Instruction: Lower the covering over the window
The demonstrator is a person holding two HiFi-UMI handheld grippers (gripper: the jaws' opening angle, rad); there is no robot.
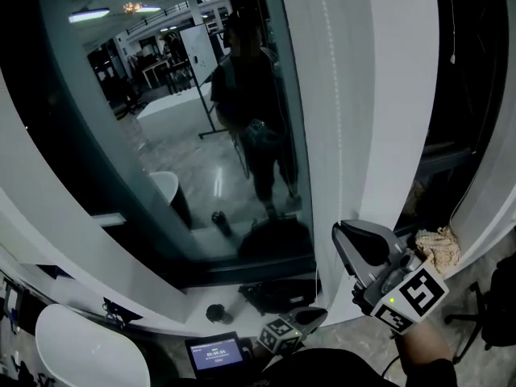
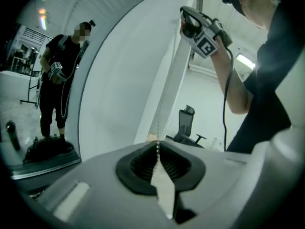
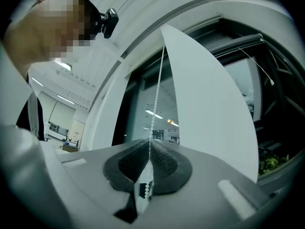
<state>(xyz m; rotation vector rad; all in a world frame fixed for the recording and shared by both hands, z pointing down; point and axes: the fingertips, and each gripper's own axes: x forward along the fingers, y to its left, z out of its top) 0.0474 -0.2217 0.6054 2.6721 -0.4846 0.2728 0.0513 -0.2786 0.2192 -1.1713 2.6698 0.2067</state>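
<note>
A thin bead chain hangs beside the dark window glass, along the edge of a white roller blind. My right gripper is raised at the lower right and is shut on the chain, which runs down between its pads. My left gripper sits lower, near the bottom edge. It is shut on the same chain, which rises from its jaws up to the right gripper. The blind's fabric fills the right side of the right gripper view.
The glass reflects a person holding the grippers and a dark bag. A small lit screen and a white rounded seat lie at the bottom left. A crumpled cloth is at the right; an office chair stands behind.
</note>
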